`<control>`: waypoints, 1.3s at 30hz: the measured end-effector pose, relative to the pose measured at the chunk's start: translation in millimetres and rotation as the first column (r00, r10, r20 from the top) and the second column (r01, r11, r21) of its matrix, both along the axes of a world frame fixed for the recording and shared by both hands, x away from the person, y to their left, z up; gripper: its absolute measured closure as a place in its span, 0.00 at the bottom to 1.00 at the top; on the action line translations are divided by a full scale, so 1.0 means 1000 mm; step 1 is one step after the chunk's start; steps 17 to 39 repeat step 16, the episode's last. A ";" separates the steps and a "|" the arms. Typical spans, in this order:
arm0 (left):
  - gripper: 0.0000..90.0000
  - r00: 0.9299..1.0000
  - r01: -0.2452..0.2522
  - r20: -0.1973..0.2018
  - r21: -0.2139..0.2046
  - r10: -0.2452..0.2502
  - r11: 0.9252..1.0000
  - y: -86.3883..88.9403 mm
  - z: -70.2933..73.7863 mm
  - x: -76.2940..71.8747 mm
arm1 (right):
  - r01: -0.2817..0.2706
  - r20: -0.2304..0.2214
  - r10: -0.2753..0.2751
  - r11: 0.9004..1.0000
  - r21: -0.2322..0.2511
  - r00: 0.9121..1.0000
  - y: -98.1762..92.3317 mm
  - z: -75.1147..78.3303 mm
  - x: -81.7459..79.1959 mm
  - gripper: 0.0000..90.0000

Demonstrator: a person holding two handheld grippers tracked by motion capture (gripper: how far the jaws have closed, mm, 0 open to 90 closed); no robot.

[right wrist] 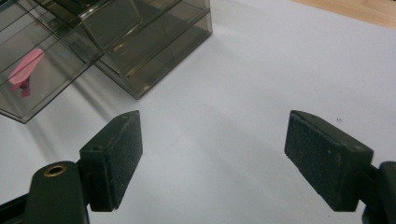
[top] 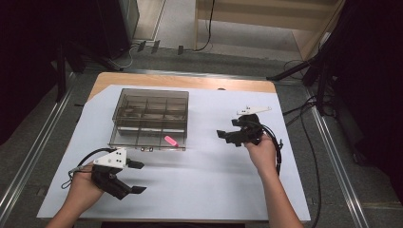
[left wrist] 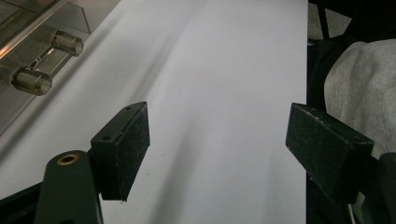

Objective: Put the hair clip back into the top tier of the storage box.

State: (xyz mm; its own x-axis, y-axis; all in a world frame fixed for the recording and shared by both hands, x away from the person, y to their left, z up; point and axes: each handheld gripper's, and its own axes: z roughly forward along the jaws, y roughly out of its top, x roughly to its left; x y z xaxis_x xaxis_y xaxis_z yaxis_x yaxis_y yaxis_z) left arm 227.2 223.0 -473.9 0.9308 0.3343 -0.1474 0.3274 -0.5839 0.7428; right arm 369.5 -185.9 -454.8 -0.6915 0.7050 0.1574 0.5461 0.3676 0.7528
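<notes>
A smoky clear plastic organizer box point(top: 150, 118) with several compartments sits on the white sheet, left of centre. Its drawer or lower tray is pulled toward me, and a small pink object point(top: 171, 140) lies in the front right compartment; the same pink object point(right wrist: 25, 68) appears through the box wall point(right wrist: 154, 56) in the right gripper view. My left gripper point(top: 138, 176) hovers near the table's front left, open and empty, with its black pads point(left wrist: 128, 144) wide apart. My right gripper point(top: 225, 135) is right of the box, open, with nothing between its pads point(right wrist: 116, 156).
The white sheet point(top: 204, 180) covers a wooden table point(top: 142, 80). The box's clear handle knobs point(left wrist: 32, 80) show at the top left of the left gripper view. Cables point(top: 313, 156) trail off the table's right side. Dark stands and frames surround the table.
</notes>
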 end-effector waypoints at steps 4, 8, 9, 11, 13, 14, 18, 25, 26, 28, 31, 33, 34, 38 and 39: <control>0.26 1.000 0.001 0.000 0.000 -0.001 1.000 0.000 0.000 0.000 | 0.013 -0.011 -0.013 1.000 -0.014 1.000 -0.003 -0.004 0.002 0.22; 0.26 1.000 0.001 0.000 -0.001 -0.001 1.000 0.000 0.000 0.000 | 0.010 -0.013 -0.010 1.000 -0.024 1.000 -0.002 -0.005 0.002 0.22; 0.26 1.000 0.000 0.000 -0.001 0.000 1.000 0.000 0.000 0.000 | 0.008 -0.012 -0.008 1.000 -0.025 1.000 -0.001 -0.005 0.002 0.22; 0.26 1.000 0.000 0.000 -0.001 0.000 1.000 0.000 0.000 0.000 | 0.008 -0.011 -0.008 1.000 -0.025 1.000 -0.001 -0.005 0.002 0.22; 0.26 1.000 0.000 0.000 -0.002 0.000 1.000 0.000 0.000 0.000 | 0.008 -0.010 -0.008 1.000 -0.028 1.000 -0.001 -0.005 0.002 0.22; 0.26 1.000 0.002 -0.001 -0.001 -0.002 1.000 0.000 0.000 0.000 | 0.008 -0.010 -0.008 1.000 -0.029 1.000 -0.001 -0.005 0.002 0.22; 0.26 1.000 0.002 -0.002 -0.001 -0.002 1.000 0.000 0.000 0.001 | 0.006 -0.013 -0.006 1.000 -0.029 1.000 -0.001 -0.005 0.002 0.22; 0.26 1.000 0.002 -0.002 -0.001 -0.002 1.000 0.000 0.000 0.001 | 0.006 -0.013 -0.006 1.000 -0.029 1.000 -0.001 -0.005 0.002 0.22; 0.26 1.000 0.002 -0.002 -0.001 -0.002 1.000 0.000 0.000 0.001 | 0.006 -0.013 -0.006 1.000 -0.029 1.000 -0.001 -0.005 0.002 0.22; 0.26 1.000 0.002 -0.002 -0.001 -0.002 1.000 0.000 0.000 0.001 | 0.006 -0.013 -0.006 1.000 -0.029 1.000 -0.001 -0.005 0.002 0.22; 0.26 1.000 0.002 -0.002 -0.001 -0.002 1.000 0.000 0.000 0.001 | 0.006 -0.013 -0.006 1.000 -0.029 1.000 -0.001 -0.005 0.002 0.22; 0.26 1.000 0.002 -0.002 -0.001 -0.002 1.000 0.000 0.000 0.001 | 0.006 -0.013 -0.006 1.000 -0.029 1.000 -0.001 -0.005 0.002 0.22; 0.26 1.000 0.002 -0.002 -0.001 -0.002 1.000 0.000 0.000 0.001 | 0.006 -0.013 -0.006 1.000 -0.029 1.000 -0.001 -0.005 0.002 0.22; 0.26 1.000 0.002 -0.002 -0.001 -0.002 1.000 0.000 0.000 0.001 | 0.006 -0.013 -0.006 1.000 -0.029 1.000 -0.001 -0.005 0.002 0.22; 0.26 1.000 0.002 -0.002 -0.001 -0.002 1.000 0.000 0.000 0.001 | 0.006 -0.013 -0.006 1.000 -0.029 1.000 -0.001 -0.005 0.002 0.22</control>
